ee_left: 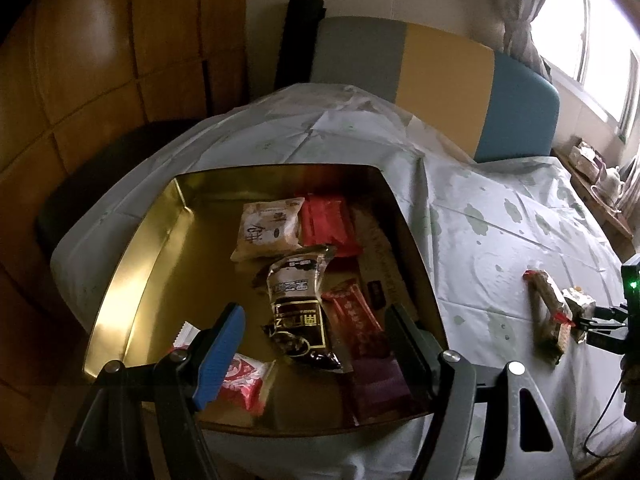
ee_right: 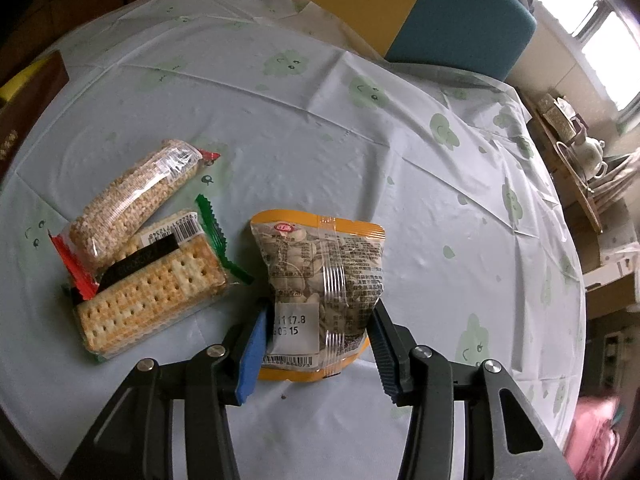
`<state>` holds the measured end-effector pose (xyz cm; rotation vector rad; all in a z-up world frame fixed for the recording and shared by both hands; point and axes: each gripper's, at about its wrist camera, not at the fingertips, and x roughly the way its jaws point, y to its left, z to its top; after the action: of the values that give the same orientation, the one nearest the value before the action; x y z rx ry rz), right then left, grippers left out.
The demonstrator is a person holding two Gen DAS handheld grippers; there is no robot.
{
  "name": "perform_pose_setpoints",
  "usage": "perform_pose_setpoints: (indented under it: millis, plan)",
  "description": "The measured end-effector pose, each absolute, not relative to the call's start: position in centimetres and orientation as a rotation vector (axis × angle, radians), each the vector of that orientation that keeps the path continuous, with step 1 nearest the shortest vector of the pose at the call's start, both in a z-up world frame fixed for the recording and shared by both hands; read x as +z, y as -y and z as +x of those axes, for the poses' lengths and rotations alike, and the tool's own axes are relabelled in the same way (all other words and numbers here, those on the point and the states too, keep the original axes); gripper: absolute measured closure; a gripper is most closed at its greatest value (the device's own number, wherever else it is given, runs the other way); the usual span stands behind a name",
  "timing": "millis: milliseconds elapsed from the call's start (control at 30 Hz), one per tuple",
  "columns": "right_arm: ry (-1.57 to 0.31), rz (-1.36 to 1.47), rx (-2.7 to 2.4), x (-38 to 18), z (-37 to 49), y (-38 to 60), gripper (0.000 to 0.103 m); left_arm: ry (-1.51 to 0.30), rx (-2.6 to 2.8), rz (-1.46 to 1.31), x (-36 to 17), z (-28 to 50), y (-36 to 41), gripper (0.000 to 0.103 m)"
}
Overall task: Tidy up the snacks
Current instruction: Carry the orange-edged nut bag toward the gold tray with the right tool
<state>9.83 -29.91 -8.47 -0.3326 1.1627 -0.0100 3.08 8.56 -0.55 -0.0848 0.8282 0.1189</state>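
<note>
Gold tin [ee_left: 132,264] on the table's left side, about eight packets inside; left gripper [ee_left: 316,344] hangs over it, jaws apart, empty

Three snacks loose on the tablecloth [ee_right: 320,128]: cracker pack [ee_right: 160,288], puffed-grain bar [ee_right: 132,196] resting on it, seed packet [ee_right: 320,280]

Right gripper [ee_right: 318,340] nearest the seed packet: its near end sits between the jaws, long axis running away from them; whether the pads pinch it, cannot tell

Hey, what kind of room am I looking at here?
Probably a home dining or living room: a table under a clover-print tablecloth, a curtained window, and a teapot on a side shelf.
</note>
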Motion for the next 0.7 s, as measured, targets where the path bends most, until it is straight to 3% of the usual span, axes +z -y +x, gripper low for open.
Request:
perform_pose_setpoints:
  millis: [333,700]
  plan:
    - [-1.159,-0.173,-0.056,-6.9,10.9,32.7,0.059,-0.832,0.148,-0.116,-0.8,2.6,-10.8,0.03]
    - [-1.004,-0.081,0.089,-0.1,9.5,28.9,0.059,-0.828,0.193,-0.172,-0.8,2.6,-13.0,0.03]
